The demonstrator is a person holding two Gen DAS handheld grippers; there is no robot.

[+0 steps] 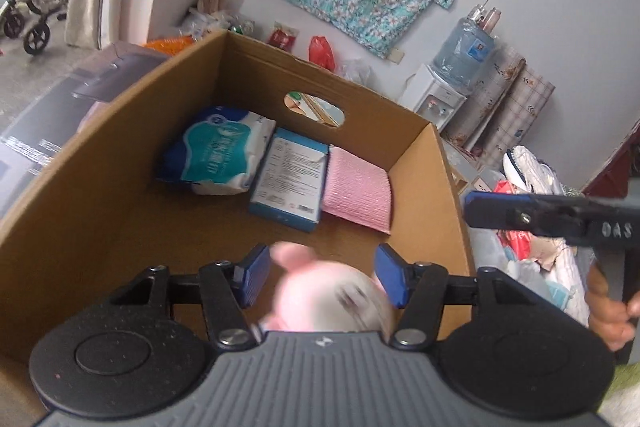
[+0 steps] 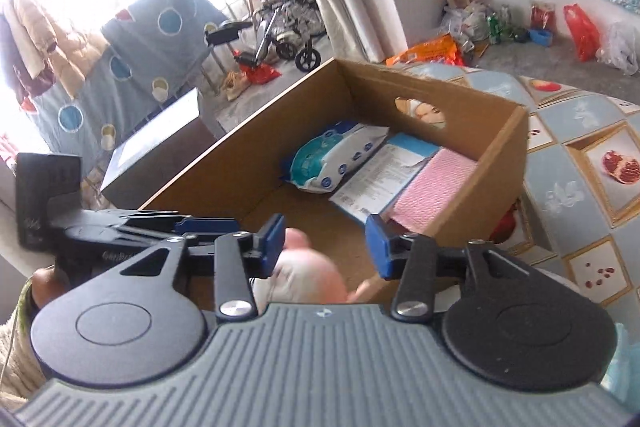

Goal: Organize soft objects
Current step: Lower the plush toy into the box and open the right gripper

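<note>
both hand-held grippers, left (image 1: 318, 277) and right (image 2: 326, 245), stand released around blurred pink toy (image 1: 332, 301); advise letting it settle inside box (image 1: 120, 195) beside pink cloth (image 1: 356, 189) before withdrawing.

Brown cardboard box (image 1: 120, 187) holds pink checked cloth (image 1: 358, 189); pink plush toy (image 1: 320, 291).

Both views are taken from close above the near end of an open cardboard box (image 1: 120, 163), angled downward along the fingers. The left wrist view is aimed toward the far wall and a water dispenser (image 1: 434, 103); the right wrist view is turned toward a bright doorway and wheelchair (image 2: 286, 23). The box interior is shared by both.
</note>
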